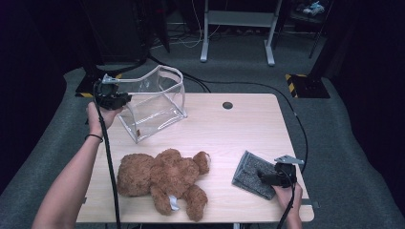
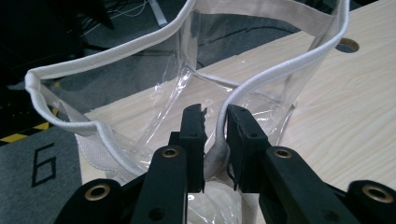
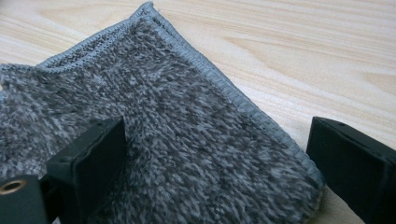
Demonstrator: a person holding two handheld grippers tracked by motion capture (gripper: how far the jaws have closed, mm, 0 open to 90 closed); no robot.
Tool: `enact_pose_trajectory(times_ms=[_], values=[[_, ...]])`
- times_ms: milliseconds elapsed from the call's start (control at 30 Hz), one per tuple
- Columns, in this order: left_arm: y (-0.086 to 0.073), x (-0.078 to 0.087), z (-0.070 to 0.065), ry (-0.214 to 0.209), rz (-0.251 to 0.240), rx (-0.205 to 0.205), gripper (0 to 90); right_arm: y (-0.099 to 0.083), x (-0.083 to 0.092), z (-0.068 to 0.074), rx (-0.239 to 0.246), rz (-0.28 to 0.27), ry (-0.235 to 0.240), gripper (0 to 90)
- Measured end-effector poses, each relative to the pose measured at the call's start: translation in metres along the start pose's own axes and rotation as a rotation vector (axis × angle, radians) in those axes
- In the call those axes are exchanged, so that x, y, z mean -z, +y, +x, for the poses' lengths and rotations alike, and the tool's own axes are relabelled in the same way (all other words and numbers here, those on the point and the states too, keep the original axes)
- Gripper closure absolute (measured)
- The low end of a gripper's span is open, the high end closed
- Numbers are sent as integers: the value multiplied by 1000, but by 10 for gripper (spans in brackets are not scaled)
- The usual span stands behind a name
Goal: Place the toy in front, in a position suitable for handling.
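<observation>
- Currently, your left gripper (image 2: 215,122) is pinching the clear bag's (image 1: 155,102) white rim (image 2: 261,77).
- Your right gripper (image 3: 217,163) is hovering wide-jawed over the grey cloth (image 3: 154,140).

Dim, dark surroundings; soft, slightly blurred close-ups

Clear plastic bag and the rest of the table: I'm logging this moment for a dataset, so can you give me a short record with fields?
surface: light wooden table
left tongs: shut on the white fabric rim of the clear plastic bag
right tongs: open, over the grey fuzzy cloth
cloth: flat on the table, near right
brown plush teddy bear: lying near the front edge, untouched
</observation>
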State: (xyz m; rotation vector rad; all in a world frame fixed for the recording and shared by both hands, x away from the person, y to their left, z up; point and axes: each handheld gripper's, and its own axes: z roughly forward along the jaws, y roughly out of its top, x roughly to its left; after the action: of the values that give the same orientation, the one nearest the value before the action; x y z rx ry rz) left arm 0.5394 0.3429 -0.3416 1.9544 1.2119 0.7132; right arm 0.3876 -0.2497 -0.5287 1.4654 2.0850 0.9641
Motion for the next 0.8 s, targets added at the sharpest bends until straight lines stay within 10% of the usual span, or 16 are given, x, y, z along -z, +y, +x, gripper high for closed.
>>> enact_pose_trajectory(times_ms=[367,600,800], values=[[-3,3,13,41,2,33,756,0,0,0,-1,1,-2,51],[-10,7,3,56,-23,89,422,0,0,0,-7,4,-3,51],[-17,12,-6,64,-43,104,329,0,0,0,-1,2,-4,51]])
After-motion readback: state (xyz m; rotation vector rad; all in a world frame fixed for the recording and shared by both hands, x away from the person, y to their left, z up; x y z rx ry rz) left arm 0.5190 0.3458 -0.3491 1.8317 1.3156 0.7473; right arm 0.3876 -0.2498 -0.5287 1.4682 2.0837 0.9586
